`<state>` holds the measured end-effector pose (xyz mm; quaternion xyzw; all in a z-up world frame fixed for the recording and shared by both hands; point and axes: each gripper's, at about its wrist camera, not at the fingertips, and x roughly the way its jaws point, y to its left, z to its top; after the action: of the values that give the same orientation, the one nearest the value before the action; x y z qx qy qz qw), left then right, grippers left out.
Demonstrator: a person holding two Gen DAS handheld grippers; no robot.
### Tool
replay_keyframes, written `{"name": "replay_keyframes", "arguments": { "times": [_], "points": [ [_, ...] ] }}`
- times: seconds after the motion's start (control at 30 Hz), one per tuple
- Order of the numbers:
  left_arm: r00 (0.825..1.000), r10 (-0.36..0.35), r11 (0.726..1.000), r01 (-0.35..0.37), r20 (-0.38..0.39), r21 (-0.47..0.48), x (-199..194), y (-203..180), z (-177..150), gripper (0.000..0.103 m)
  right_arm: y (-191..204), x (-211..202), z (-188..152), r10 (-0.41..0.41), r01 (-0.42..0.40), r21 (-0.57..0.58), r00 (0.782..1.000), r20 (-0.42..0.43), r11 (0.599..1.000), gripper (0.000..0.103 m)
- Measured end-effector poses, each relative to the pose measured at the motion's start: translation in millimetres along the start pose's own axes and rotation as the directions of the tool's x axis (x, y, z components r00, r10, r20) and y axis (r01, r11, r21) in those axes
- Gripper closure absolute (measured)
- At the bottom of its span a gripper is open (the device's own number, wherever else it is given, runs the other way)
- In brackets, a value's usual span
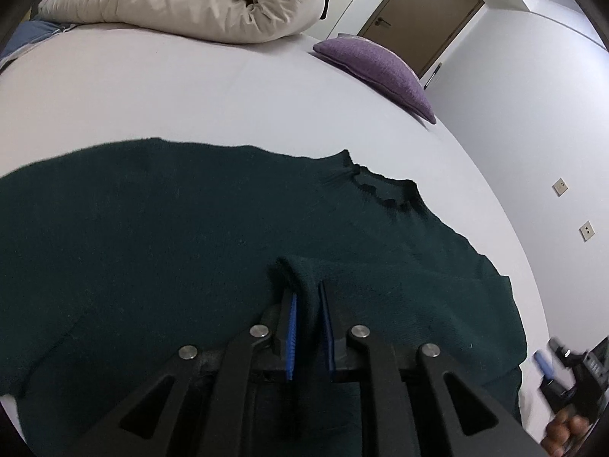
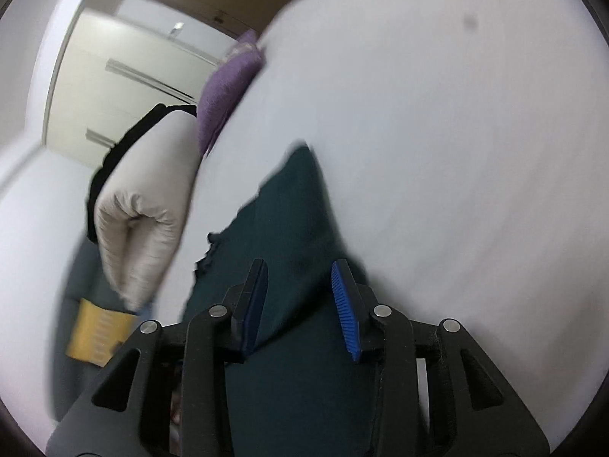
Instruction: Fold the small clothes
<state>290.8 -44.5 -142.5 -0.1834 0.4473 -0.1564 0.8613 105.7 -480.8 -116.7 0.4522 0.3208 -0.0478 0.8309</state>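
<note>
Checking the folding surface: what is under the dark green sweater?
The sweater lies spread on a pale sheet, which shows all round it. Whatever sits directly beneath the fabric is covered.

A cream duvet [image 1: 198, 3] lies bunched on the white bed [image 1: 160, 91]; a purple cushion [image 1: 380, 72] sits near a brown door [image 1: 422, 19].

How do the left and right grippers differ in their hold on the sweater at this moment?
The left gripper has its jaws nearly together, pinching a raised fold of the dark green sweater; the right gripper has its jaws well apart, with sweater cloth lying between them and no plain pinch. The left view is sharp, the right view blurred. Both have black fingers with blue pads and point down at the sweater on the white bed.
</note>
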Motion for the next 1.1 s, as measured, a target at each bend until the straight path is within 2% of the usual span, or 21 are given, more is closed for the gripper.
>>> {"name": "replay_keyframes", "arguments": {
  "times": [0.03,0.17,0.27,0.3,0.37,0.4,0.43,0.6,0.77,0.87,0.93,0.97,1.03,1.1],
  "points": [
    [1.0,0.0,1.0,0.0,0.003,0.003,-2,0,-3,0.088,10,0,7,-0.025,0.026,-0.041,1.0,0.017,0.999,0.068],
    [1.0,-0.001,1.0,0.001,0.014,0.019,1,-1,-4,0.088,36,36,35,-0.086,0.083,-0.159,0.996,-0.015,0.984,0.067],
    [0.999,-0.037,0.999,0.037,0.023,-0.003,3,5,-5,0.088,48,81,52,-0.188,0.168,-0.251,0.981,-0.054,0.953,0.067],
    [0.998,-0.05,0.999,0.051,0.027,-0.012,4,8,-5,0.088,45,99,57,-0.236,0.208,-0.266,0.969,-0.078,0.941,0.068],
    [0.998,-0.06,0.998,0.06,0.034,-0.014,3,10,-5,0.088,40,114,62,-0.273,0.24,-0.291,0.959,-0.079,0.926,0.079],
    [0.997,-0.061,0.998,0.062,0.038,-0.011,3,10,-6,0.088,45,117,63,-0.302,0.27,-0.339,0.952,-0.045,0.901,0.091],
    [0.997,-0.061,0.998,0.061,0.043,-0.008,3,10,-6,0.088,48,118,63,-0.33,0.298,-0.369,0.944,-0.025,0.88,0.094],
    [0.997,-0.063,0.998,0.064,0.054,-0.008,3,11,-7,0.087,43,116,69,-0.333,0.318,-0.373,0.943,0.024,0.872,0.098],
    [0.996,-0.062,0.998,0.063,0.057,-0.009,4,13,-5,0.087,33,120,74,-0.315,0.303,-0.345,0.949,0.024,0.888,0.099],
    [0.996,-0.068,0.998,0.069,0.059,-0.012,6,14,-4,0.087,49,95,65,-0.371,0.364,-0.347,0.927,0.051,0.864,0.091],
    [0.996,-0.068,0.998,0.069,0.061,-0.011,7,15,-4,0.087,64,66,47,-0.31,0.322,-0.365,0.946,0.092,0.874,0.091],
    [0.996,-0.067,0.998,0.068,0.062,-0.009,7,13,-4,0.087,70,58,37,-0.298,0.312,-0.392,0.949,0.097,0.866,0.091],
    [0.996,-0.067,0.998,0.068,0.063,-0.01,8,13,-4,0.087,71,59,15,-0.312,0.305,-0.446,0.948,0.058,0.842,0.091],
    [0.996,-0.072,0.997,0.073,0.057,-0.019,8,13,-3,0.086,48,83,2,-0.387,0.331,-0.462,0.921,-0.029,0.823,0.092]
  ]
}}
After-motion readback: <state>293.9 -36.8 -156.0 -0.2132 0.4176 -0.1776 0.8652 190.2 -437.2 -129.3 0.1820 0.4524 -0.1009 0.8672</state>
